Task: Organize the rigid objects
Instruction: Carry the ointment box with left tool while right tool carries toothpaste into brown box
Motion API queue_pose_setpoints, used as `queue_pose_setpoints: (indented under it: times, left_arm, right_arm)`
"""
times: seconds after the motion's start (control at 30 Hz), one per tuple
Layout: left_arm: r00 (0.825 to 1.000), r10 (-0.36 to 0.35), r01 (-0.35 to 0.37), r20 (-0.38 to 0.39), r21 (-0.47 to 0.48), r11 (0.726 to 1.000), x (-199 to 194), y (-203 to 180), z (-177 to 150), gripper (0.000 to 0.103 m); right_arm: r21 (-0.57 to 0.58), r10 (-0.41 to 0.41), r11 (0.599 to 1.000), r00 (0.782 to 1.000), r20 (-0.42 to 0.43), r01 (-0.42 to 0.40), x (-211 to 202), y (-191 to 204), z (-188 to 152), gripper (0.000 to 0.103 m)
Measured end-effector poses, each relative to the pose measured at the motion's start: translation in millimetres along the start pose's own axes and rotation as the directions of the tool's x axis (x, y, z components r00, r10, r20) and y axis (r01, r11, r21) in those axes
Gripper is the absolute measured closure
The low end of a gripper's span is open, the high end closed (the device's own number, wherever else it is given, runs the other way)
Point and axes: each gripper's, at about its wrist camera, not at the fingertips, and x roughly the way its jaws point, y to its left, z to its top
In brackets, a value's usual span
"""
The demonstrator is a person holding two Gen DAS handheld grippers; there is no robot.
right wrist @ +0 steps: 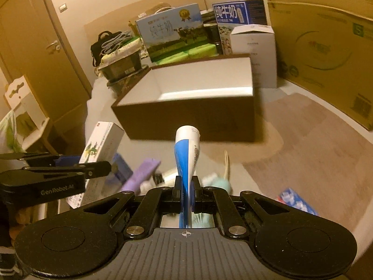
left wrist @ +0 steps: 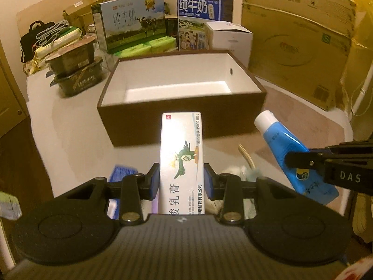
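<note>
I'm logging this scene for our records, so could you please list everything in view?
ointment carton: one, white with a green bird, clamped in the left gripper
tube: one, blue and white with a white cap, clamped in the right gripper
open box: one, brown outside, white inside, nothing in it, ahead on the table
milk cartons: two, blue and green, behind the box
white carton: one, behind the box at right
noodle bowls: two, dark, stacked at left
cardboard box: large, brown, at right
purple item: one, blurred, on the table
left gripper: black, blue pads
right gripper: black
</note>
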Motion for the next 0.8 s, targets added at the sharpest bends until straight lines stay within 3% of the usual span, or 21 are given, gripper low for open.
queue_pose_setpoints:
  times: [0.57, 0.8]
  left_arm:
    - [1.000, 0.019, -0.019, 0.006, -0.004, 1.000, 106.0, 31.9, 119.7, 0.068]
    - [0.999, 0.034, -0.034, -0.003, -0.013, 0.999, 155.9, 38.6, 155.7, 0.068]
  right_arm:
    - [0.040, 0.030, 0.999, 0.998, 0.055, -0.033, 105.9, -18.8, 126.2, 0.097]
    - [0.058, -0.001, 0.998, 0.997, 0.072, -0.003, 152.5, -34.3, 165.1, 0.097]
